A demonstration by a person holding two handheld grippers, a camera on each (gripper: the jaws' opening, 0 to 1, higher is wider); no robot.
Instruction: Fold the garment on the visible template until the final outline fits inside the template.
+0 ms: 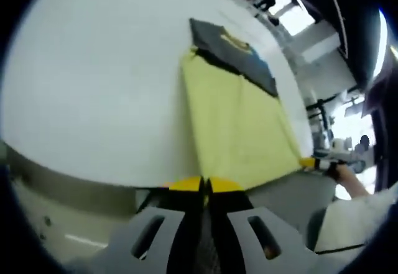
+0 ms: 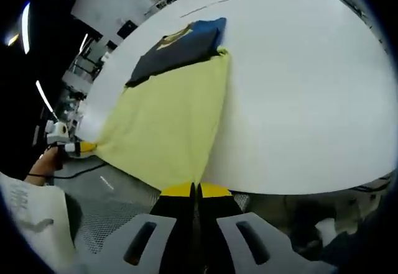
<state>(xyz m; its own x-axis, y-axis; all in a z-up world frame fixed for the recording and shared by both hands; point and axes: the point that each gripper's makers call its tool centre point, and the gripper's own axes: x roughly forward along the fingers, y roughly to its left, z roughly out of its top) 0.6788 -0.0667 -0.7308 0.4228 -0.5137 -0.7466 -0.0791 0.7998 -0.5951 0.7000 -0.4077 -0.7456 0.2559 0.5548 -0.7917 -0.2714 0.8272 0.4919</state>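
White table (image 1: 93, 87) bears yellow garment (image 1: 236, 125) lengthwise, corners apparently clamped by both jaws.

Garment (image 1: 239, 125) lies on the surface (image 1: 93, 81); each gripper's fingers (image 1: 186, 185) clamp a near corner at the edge.

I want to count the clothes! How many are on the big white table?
2. A yellow garment lies spread at the table's near edge, both grippers shut on its corners. A dark folded garment lies across its far end. Others may be hidden underneath.
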